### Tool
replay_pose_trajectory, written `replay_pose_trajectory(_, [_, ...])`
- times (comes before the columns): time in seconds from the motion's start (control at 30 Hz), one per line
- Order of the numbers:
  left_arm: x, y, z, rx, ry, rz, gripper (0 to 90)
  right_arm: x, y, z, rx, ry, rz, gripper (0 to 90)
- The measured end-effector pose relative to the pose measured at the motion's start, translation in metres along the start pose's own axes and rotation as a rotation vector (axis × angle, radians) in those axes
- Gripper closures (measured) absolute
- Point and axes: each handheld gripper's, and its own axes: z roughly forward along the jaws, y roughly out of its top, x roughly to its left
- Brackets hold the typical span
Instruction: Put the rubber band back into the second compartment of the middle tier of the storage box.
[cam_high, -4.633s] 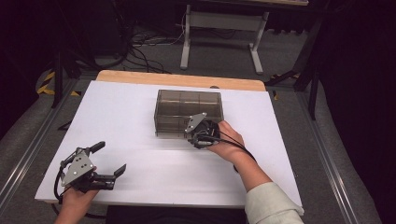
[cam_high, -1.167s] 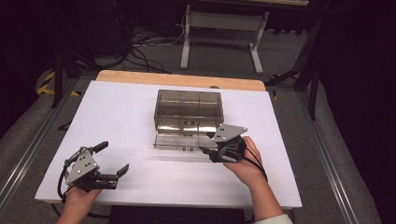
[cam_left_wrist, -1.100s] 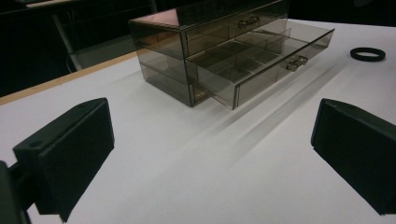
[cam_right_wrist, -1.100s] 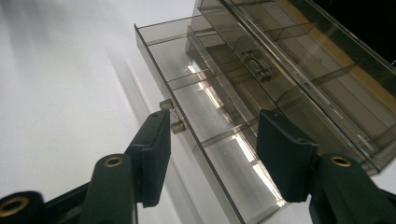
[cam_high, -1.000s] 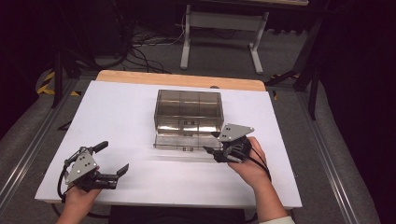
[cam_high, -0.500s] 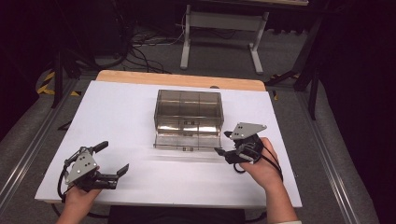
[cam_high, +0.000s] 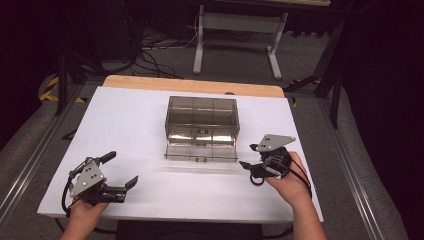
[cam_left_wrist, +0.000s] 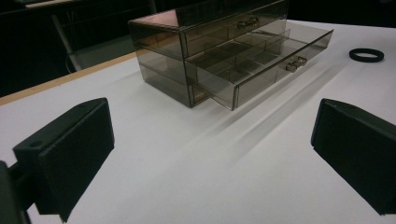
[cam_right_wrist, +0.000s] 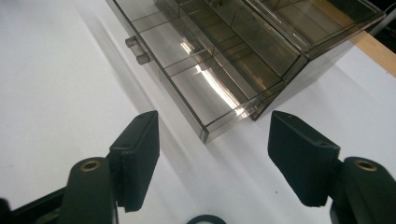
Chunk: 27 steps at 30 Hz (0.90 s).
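A smoky clear drawer box (cam_high: 202, 116) stands mid-table, its lower drawer (cam_high: 200, 151) pulled out toward me and showing bare compartments (cam_right_wrist: 219, 88). My right gripper (cam_high: 248, 156) hovers just right of the drawer's front corner, open, jaws wide with nothing between them (cam_right_wrist: 215, 158). A small black ring (cam_right_wrist: 205, 219) lies on the table directly under it; it appears again right of the drawer (cam_left_wrist: 366, 54). My left gripper (cam_high: 122, 167) rests near the front left edge, open and empty (cam_left_wrist: 210, 158), facing the box (cam_left_wrist: 219, 51) from a distance.
The white tabletop (cam_high: 125, 125) has a wooden strip (cam_high: 195, 86) along its far edge. Beyond it are a metal stand (cam_high: 235, 30) and floor cables. Open white surface lies between the left gripper and the box.
The lower drawer came out since the earliest frame. My right gripper has let go of the drawer front and drawn back to the right. The left gripper has stayed put.
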Motion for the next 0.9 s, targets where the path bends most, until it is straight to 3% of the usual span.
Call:
replay_pose_trajectory(0.53, [-0.001, 0.000, 0.001, 0.000, -0.001, -0.002, 0.2, -0.008, -0.024, 0.000, 0.073, -0.016, 0.059, 37.7])
replay_pose_trajectory(0.73, [-0.001, 0.000, 0.001, -0.001, 0.000, -0.004, 0.3, -0.010, -0.027, 0.001, 0.114, -0.032, 0.056, 37.8])
replay_pose_trajectory(0.9, [-0.001, 0.000, 0.001, 0.000, -0.002, -0.003, 0.2, -0.012, -0.028, 0.001, 0.114, -0.030, 0.066, 38.1])
